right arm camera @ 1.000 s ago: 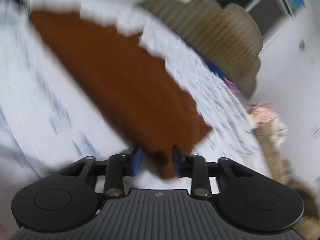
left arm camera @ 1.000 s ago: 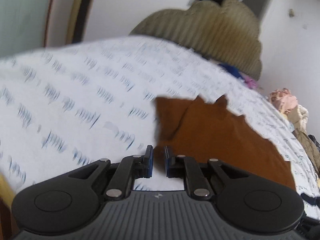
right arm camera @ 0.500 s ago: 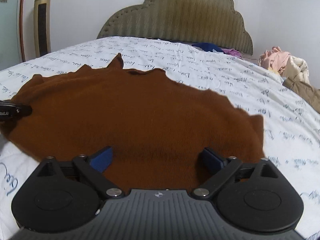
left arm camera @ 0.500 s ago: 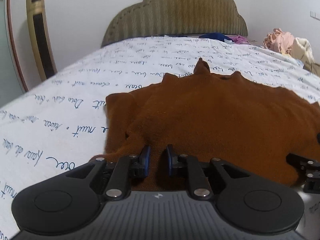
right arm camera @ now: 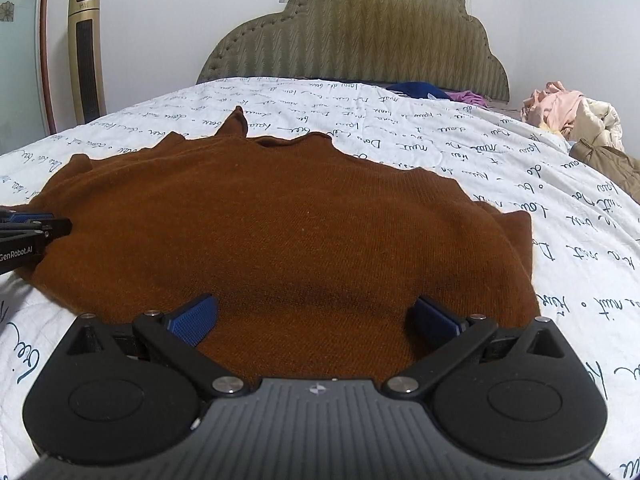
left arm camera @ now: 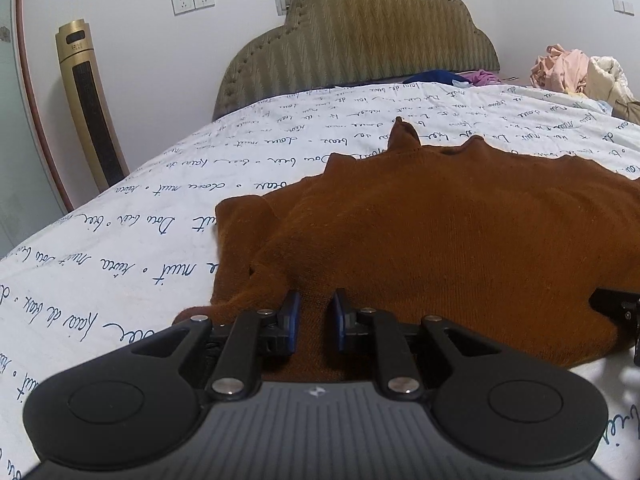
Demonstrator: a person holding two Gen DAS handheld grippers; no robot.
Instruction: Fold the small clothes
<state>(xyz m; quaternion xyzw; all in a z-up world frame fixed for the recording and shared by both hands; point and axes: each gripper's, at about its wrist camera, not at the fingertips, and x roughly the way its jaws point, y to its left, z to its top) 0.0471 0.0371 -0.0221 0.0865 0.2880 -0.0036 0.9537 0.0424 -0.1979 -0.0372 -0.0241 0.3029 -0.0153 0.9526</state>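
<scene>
A rust-brown knit sweater [left arm camera: 460, 232] lies spread on the bed, its hem toward me; it also shows in the right wrist view [right arm camera: 280, 224]. My left gripper [left arm camera: 314, 316] sits at the hem's left part, jaws narrowly apart with brown fabric between the blue pads; whether they pinch it is unclear. My right gripper [right arm camera: 314, 314] is wide open over the hem's right part, holding nothing. The left gripper's tip shows at the left edge of the right wrist view [right arm camera: 36, 226], and the right gripper's tip at the right edge of the left wrist view [left arm camera: 618, 306].
The bed has a white sheet with blue script [left arm camera: 140, 248] and an olive padded headboard [right arm camera: 360, 36]. A pile of clothes [right arm camera: 572, 116] lies at the right edge, blue and purple items [right arm camera: 432, 90] near the headboard. A gold tower fan [left arm camera: 90, 104] stands left.
Both grippers came down to the sweater's hem on the bed and have settled. My right gripper opened wide. My left jaws have parted slightly.
</scene>
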